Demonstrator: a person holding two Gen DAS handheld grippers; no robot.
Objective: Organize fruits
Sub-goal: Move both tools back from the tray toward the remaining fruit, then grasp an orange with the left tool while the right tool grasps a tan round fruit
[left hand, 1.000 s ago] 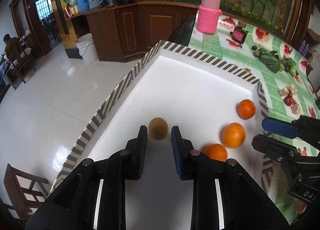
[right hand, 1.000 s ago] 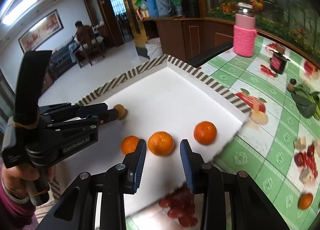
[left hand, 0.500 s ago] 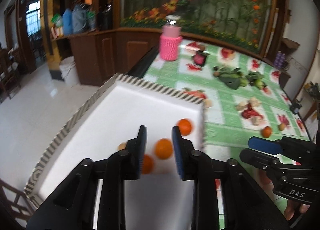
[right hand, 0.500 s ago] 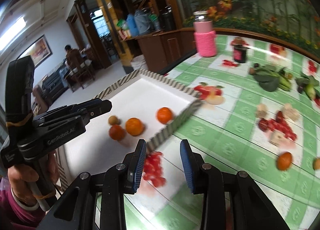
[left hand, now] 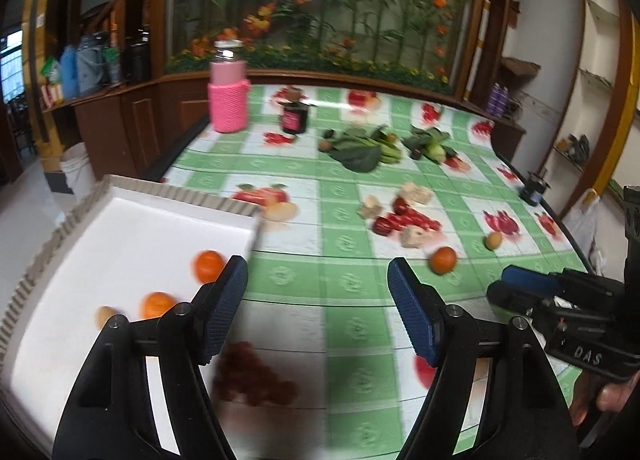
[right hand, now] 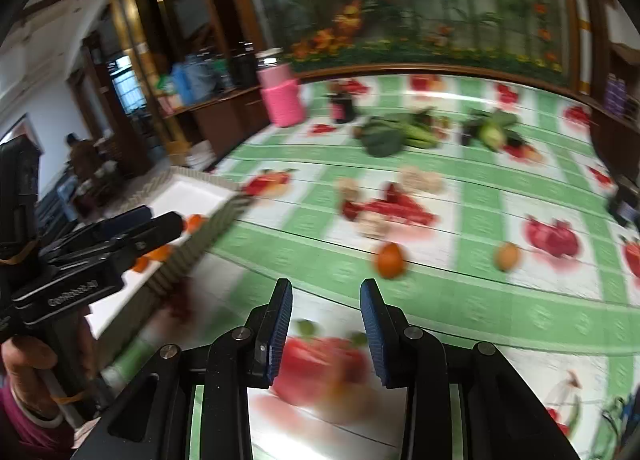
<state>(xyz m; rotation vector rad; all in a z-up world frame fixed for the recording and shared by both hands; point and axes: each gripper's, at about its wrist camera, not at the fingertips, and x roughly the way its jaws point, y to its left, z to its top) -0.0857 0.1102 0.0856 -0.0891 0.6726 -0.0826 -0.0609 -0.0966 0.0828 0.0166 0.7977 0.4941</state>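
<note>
Reaching for the round orange mandarin (right hand: 390, 259) mid-tablecloth risks rolling it; left gripper (left hand: 318, 306) has just been opening, empty, right gripper (right hand: 326, 330) parted, empty.

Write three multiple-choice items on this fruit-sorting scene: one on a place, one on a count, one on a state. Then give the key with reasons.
1. Where does the pink knit-sleeved bottle stand?
A. in the white tray
B. on the green checked tablecloth, at its far edge
C. on the floor

2. How many orange round fruits lie in the white shallow tray in the left wrist view?
A. two
B. five
C. none

3. What state is the left gripper in?
A. shut on an orange
B. shut on the bottle
C. open, holding nothing

Key: 1 B, the bottle stands on the cloth far beyond the tray. 2 A, one orange near the tray's corner and one nearer the camera, beside a small brown fruit; any more would be hidden behind the gripper. 3 C, its jaws have just been opening and stand wide apart over bare cloth.
</note>
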